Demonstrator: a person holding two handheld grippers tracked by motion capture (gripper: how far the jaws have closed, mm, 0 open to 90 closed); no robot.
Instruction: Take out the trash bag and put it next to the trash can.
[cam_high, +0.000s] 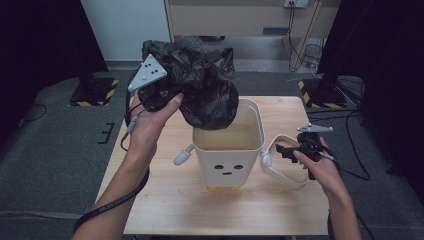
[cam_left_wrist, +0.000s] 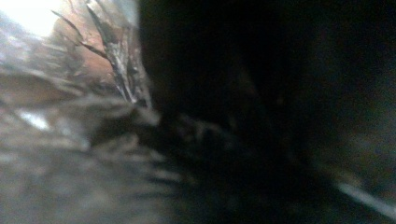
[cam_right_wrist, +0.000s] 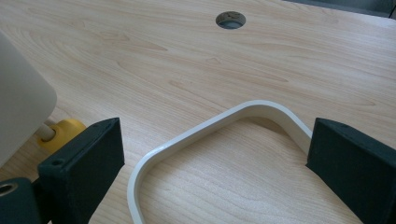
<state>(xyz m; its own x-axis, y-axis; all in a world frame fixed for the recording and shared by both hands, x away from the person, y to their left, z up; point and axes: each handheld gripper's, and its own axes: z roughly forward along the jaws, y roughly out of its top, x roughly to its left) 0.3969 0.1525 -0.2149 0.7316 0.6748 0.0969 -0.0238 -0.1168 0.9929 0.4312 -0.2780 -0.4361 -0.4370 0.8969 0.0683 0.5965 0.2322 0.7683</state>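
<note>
A crumpled black plastic bag (cam_high: 210, 85) hangs over the open top of a cream bin (cam_high: 227, 160) that has a small face, stubby arms and yellow feet. My left gripper (cam_high: 170, 94) is shut on the bag's left side, raised above the bin's back left corner. In the left gripper view dark wrinkled plastic (cam_left_wrist: 233, 116) lies right against the lens. The bin's white loop handle (cam_high: 285, 177) lies on the table to its right. My right gripper (cam_high: 291, 151) stands open, and the handle (cam_right_wrist: 196, 133) curves between its jaws untouched by the pads.
The bin stands mid-table on a light wooden table (cam_high: 165, 200) with a round cable hole (cam_right_wrist: 230, 19). A yellow foot (cam_right_wrist: 65, 130) shows beside the left jaw. Dark stands with striped bases (cam_high: 95, 92) flank the table on grey carpet, with cables at the back right.
</note>
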